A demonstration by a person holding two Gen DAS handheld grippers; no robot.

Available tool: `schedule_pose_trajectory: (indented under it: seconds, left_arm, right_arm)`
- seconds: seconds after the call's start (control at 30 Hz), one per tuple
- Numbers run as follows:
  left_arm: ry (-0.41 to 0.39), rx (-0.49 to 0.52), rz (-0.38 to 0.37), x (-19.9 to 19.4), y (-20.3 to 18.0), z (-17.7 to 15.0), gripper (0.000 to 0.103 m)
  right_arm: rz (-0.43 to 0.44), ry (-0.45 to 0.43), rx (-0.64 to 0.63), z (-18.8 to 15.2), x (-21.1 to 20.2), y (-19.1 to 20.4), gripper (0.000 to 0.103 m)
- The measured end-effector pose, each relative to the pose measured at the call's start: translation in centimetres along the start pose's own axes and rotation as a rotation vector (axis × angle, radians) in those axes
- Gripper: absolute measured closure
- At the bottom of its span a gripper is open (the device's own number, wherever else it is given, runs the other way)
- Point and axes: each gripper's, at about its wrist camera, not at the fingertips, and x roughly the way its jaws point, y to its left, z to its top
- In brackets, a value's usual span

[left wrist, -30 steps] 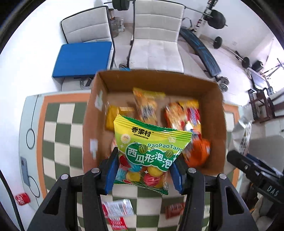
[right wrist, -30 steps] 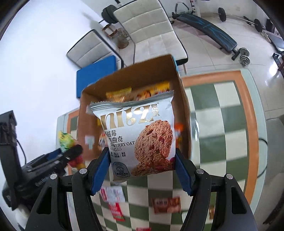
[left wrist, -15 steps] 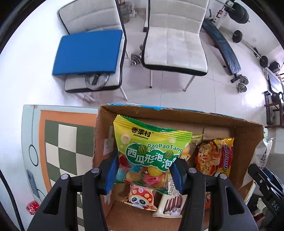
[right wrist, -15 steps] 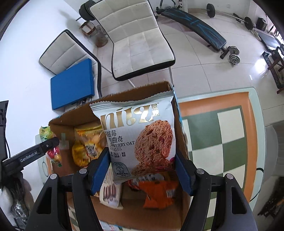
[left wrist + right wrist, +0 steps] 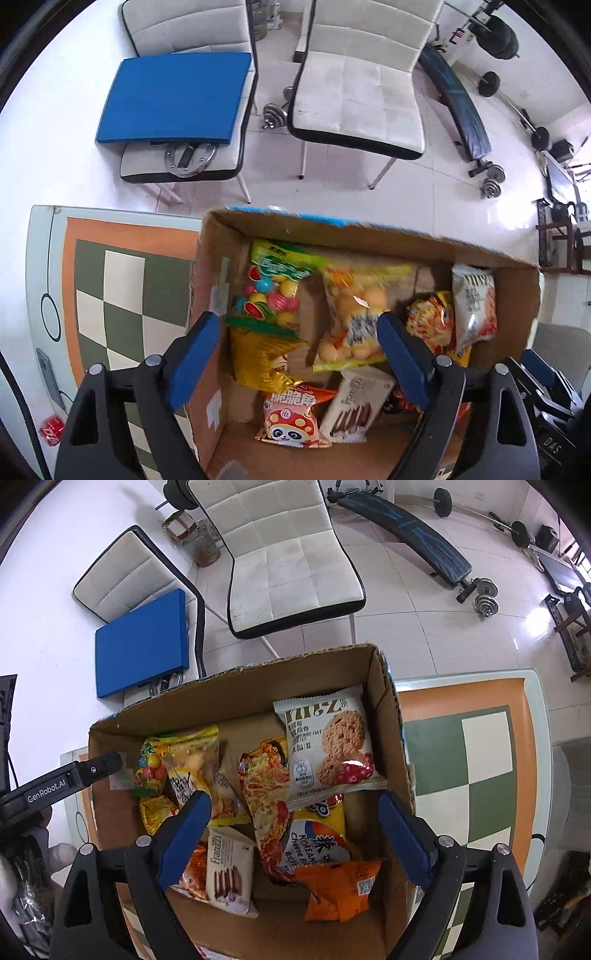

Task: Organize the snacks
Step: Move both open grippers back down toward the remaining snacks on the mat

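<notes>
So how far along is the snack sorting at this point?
Mostly done: the cardboard box holds many packets, including the cookie packet and the green candy bag. In hand: nothing; the left gripper and right gripper hang over the box, jaws opening, gripping nothing. Left: a small red packet on the table; more may lie out of view.

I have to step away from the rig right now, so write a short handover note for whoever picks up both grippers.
Left gripper: over the cardboard box, jaws opening, nothing between them. The green candy bag lies in the box's left end.
Right gripper: over the same box, jaws opening, nothing gripped. The cookie packet lies in the box against its right wall.
Done: both packets are in the box with the other snacks.
Left: a red packet remains on the table; the rest of the table is out of view, so check it.
</notes>
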Motion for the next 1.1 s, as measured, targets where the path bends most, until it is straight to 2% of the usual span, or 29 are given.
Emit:
schedule_pose_trajectory:
  seconds: [0.17,0.3,0.5,0.63,0.77,0.9,0.97,1.1]
  left_arm:
    - [-0.092,0.023,-0.034,-2.7,-0.5,-2.5,0.016]
    - [-0.182,0.039,-0.012,-5.3,-0.8,-4.8,0.016]
    - [-0.238,0.047,-0.026,-8.4,-1.0,-8.7,0.016]
    - [-0.271,0.054,-0.011,-10.0,-1.0,-12.7,0.016]
    - [-0.256,0.054,0.018,-9.8,-0.5,-18.5,0.016]
    - [-0.183,0.028,0.048,-7.3,0.3,-24.4,0.016]
    - [-0.114,0.012,0.045,-4.9,0.6,-27.5,0.016]
    - [0.012,-0.046,0.048,-0.2,1.4,-31.9,0.016]
  right_arm:
    - [0.003,-0.003,-0.031,-1.7,-0.7,0.5,0.009]
    - [-0.001,-0.014,-0.062,-3.3,-1.8,1.0,0.008]
    - [0.022,-0.042,-0.097,-6.2,-4.3,1.4,0.008]
    - [0.061,-0.046,-0.113,-9.1,-6.3,1.4,0.008]
    - [0.082,-0.009,-0.188,-14.0,-7.1,1.4,0.008]
    - [0.053,0.107,-0.316,-18.9,-5.2,1.3,0.008]
    - [0.004,0.185,-0.413,-21.8,-3.3,1.2,0.008]
    - [-0.111,0.289,-0.593,-25.8,0.3,0.9,0.008]
